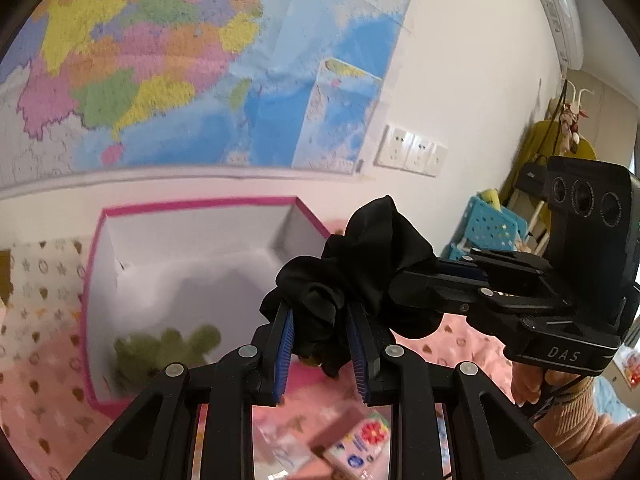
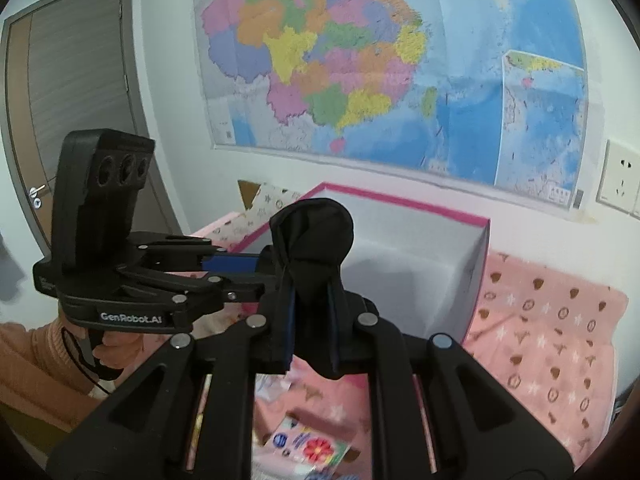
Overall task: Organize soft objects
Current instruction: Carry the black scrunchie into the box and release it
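Note:
A bunched black cloth hangs in the air between both grippers. In the left wrist view my left gripper is shut on its lower folds, blue pads pressing in. My right gripper comes in from the right and is shut on the same cloth. The right wrist view shows the black cloth pinched upright in the right gripper, with the left gripper clamped on it from the left. Behind stands a pink-rimmed white box holding a green plush toy.
A pink patterned blanket covers the bed. On it, below the grippers, lies a colourful packet. A wall map and sockets are behind the box. Blue baskets stand at right, a door at left.

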Available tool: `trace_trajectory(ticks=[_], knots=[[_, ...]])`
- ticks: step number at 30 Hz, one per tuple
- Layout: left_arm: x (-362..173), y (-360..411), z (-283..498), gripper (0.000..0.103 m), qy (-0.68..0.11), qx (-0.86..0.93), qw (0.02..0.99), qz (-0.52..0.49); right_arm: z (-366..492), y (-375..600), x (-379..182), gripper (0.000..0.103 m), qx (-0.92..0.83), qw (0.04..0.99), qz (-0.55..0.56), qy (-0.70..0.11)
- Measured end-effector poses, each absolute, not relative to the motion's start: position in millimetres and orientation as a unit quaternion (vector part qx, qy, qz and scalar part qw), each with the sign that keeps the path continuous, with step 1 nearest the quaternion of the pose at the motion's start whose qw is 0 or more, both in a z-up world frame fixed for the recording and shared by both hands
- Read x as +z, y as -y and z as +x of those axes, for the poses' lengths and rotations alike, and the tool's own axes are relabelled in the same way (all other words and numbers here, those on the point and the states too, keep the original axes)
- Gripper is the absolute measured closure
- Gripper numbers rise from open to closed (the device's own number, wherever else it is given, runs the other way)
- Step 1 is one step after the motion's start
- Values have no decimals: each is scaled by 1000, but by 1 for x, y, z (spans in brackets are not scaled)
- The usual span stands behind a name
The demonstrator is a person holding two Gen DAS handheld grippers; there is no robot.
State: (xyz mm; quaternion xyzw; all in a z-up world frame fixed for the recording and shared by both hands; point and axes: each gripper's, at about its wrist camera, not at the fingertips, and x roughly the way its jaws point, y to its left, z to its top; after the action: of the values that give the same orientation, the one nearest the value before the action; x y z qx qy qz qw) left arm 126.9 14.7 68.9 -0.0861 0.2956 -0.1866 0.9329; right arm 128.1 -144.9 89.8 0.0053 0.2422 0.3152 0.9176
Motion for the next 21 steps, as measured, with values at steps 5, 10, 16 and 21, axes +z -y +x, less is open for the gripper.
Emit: trace_trajectory(ticks=[5,10,16,21], knots=[[70,-17,145,78,-304,-176,932,-88,152,147,88,88,314,915,17,-251],[56,-17,167,78,-329,-165,926,-86,176,151,70,88,305,908,33,-286],[29,-15,188,78,-370,-156,911,-88,197,158,42,86,277,901,35,-333],[12,-13,201,73,-398,-132,904,-82,211,160,21,73,199,909,-2,-367]])
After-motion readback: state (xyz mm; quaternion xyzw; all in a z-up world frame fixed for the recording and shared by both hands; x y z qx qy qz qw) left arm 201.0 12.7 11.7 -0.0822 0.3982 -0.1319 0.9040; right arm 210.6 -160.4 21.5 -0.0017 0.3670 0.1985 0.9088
